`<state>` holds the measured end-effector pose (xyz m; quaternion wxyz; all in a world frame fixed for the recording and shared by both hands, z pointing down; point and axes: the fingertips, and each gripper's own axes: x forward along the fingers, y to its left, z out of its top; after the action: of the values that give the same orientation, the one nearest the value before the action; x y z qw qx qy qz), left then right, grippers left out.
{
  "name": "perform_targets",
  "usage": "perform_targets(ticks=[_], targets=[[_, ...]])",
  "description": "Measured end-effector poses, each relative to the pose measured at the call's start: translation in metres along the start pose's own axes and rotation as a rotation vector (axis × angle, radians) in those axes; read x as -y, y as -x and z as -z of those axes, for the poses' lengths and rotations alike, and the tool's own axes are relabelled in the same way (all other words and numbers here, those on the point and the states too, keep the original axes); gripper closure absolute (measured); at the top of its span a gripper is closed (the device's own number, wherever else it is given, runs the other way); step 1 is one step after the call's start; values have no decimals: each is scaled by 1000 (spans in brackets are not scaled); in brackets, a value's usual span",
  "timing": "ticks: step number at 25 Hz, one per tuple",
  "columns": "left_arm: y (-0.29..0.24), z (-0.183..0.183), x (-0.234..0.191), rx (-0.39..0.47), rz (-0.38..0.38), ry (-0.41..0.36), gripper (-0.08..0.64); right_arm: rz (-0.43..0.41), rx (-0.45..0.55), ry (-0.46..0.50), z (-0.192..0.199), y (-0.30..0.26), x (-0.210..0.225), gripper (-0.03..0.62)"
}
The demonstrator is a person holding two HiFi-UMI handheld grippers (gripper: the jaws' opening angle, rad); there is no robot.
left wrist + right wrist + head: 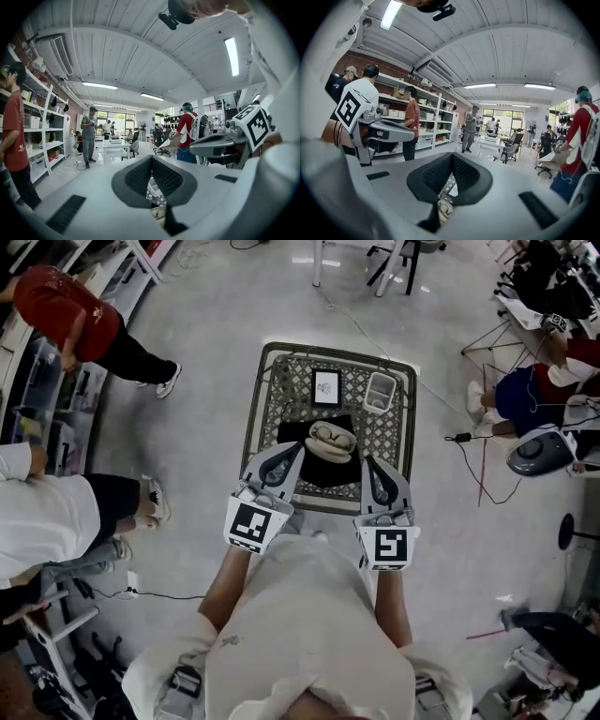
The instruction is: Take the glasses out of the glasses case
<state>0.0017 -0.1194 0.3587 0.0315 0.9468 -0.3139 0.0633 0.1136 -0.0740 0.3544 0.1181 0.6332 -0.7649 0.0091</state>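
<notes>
A person stands at a small table (pixel 255 409) with a patterned mesh top, seen from above. A black cloth (pixel 292 433) covers its near middle.

The left gripper (pixel 296 452) and the right gripper (pixel 367 461) hover over the near edge, angled inward. In the left gripper view, the left gripper (pixel 152 161) has its jaws closed tip to tip and holds nothing. The right gripper view shows the same for the right gripper (pixel 452 157).

A cream glasses case (pixel 331 442) lies on the cloth between the two tips. Its long axis runs left to right. Only the head view shows the whole case. Each gripper view shows just a sliver below the pads (pixel 159 212) (pixel 444 209). Its contents are too small to make out.

A framed card (pixel 326 387) and a white tray (pixel 380 392) sit at the far end.
</notes>
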Motion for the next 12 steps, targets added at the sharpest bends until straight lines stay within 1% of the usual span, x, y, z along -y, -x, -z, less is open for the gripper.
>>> perform_targets(ticks=[6, 12], targets=[[-19, -3, -35, 4, 44, 9, 546, 52, -18, -4, -5, -32, 3, 586], [-34, 4, -60, -8, 86, 20, 546, 82, -57, 2, -6, -58, 0, 586]])
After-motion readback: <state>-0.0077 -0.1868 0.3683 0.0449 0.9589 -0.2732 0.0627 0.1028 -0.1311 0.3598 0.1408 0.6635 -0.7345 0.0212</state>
